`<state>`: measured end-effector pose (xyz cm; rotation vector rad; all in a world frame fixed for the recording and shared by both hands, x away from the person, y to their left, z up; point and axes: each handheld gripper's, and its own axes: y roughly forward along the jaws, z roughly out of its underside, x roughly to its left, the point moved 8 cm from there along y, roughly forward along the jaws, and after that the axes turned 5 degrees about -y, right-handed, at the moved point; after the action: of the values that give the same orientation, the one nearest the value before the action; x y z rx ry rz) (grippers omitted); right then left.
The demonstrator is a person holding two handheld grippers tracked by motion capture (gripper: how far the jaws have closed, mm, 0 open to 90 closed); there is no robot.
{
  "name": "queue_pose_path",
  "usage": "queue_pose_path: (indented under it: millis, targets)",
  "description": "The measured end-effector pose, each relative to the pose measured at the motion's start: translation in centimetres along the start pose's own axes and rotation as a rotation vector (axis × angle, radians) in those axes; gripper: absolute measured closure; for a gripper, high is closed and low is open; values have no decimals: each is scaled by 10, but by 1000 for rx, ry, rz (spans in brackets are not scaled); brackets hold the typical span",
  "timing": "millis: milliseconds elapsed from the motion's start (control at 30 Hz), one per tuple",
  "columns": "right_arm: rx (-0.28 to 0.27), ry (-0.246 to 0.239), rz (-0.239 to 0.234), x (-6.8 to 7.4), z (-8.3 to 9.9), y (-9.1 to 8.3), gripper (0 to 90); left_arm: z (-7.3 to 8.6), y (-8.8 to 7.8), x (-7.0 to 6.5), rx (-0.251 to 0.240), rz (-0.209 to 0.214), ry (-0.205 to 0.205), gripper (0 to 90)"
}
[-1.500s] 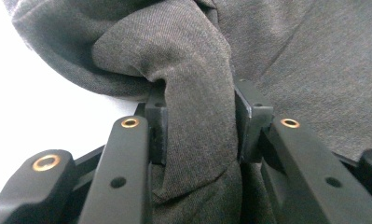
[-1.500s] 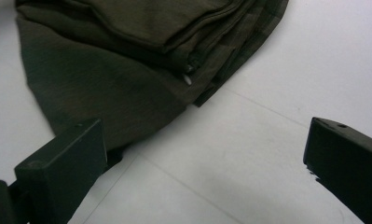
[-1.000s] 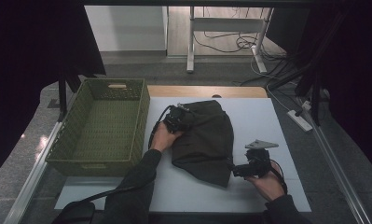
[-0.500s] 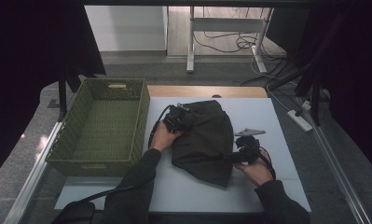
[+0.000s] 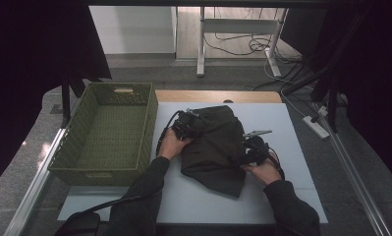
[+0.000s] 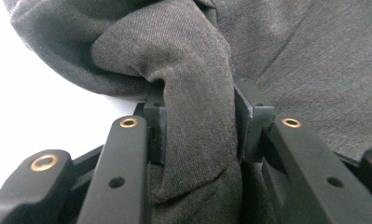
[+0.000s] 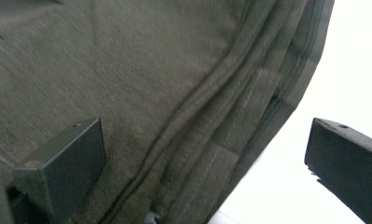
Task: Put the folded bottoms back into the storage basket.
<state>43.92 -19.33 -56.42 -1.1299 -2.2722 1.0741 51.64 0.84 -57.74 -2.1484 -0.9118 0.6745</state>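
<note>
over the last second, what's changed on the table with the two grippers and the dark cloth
The right gripper slid in from the bare table to the cloth's right edge; its jaws stand open, the hem between them, not pinched. The left gripper stayed clamped on a fold at the cloth's left side. The cloth and the green basket kept their places.
</note>
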Motion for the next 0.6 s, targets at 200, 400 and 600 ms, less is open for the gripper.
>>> queue_pose_path:
  millis: [200,400,600]
  targets:
    - [49,23,-65,3,9,10,0,0,0,0,-1,5,-5,626]
    - [54,-5,-113,13,10,15,0,1,0,1,-5,7,-11,623]
    - [51,-40,-157,26,5,18,17,1,1,0,-7,3,-16,620]
